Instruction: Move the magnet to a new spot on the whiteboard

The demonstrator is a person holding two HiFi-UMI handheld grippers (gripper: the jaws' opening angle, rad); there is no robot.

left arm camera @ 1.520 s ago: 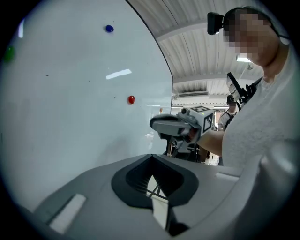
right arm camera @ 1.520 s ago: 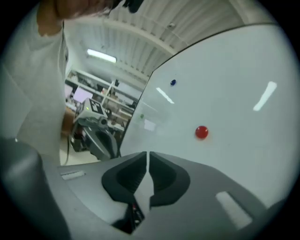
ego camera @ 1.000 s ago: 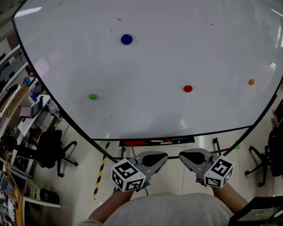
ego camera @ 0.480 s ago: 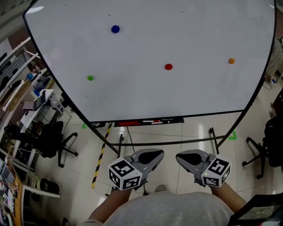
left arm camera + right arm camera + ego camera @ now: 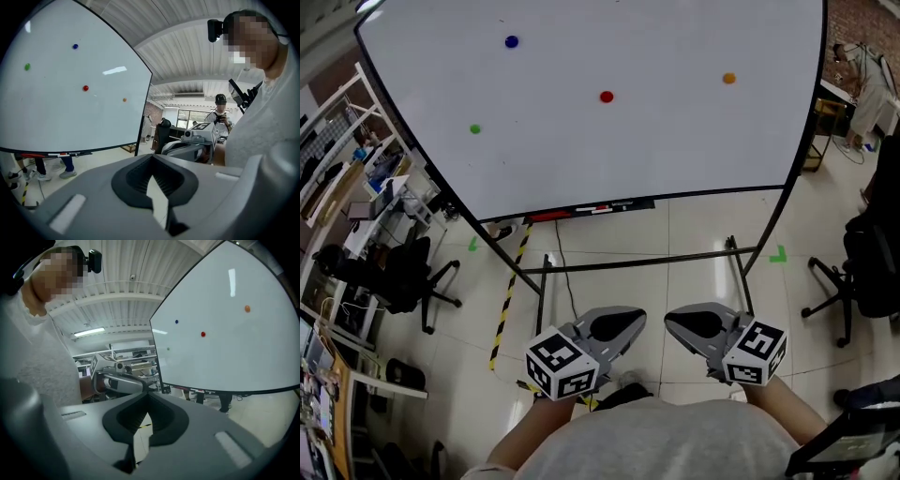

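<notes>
**mk_77:** So where's the magnet at? I count four on the whiteboard: blue magnet top left, green magnet lower down by the left edge, red magnet roughly mid-board, and orange magnet off to the right. They're all well apart from each other.

**tobi:** Yep, and nothing tells me which one is supposed to move. None of them is anywhere near a gripper. The left gripper and right gripper sit low and side by side, tucked just in front of the person's chest.

**mk_77:** Jaws?

**tobi:** Both clenched, with nothing in them. Each gripper view shows the pads together, and past them just floor and board. Makes sense to me: there's nothing to grab from this far out, so closed and close to the body is the lazy neutral carry.

**mk_77:** So the move hasn't started?

**tobi:** That's my read. The person stands well back, with bare floor and the stand's crossbar in between. They need to step in, pick a magnet and open one pair of jaws. Red looks handiest since it's central, but that's a guess. There's plenty of blank board to drop it on.
</notes>
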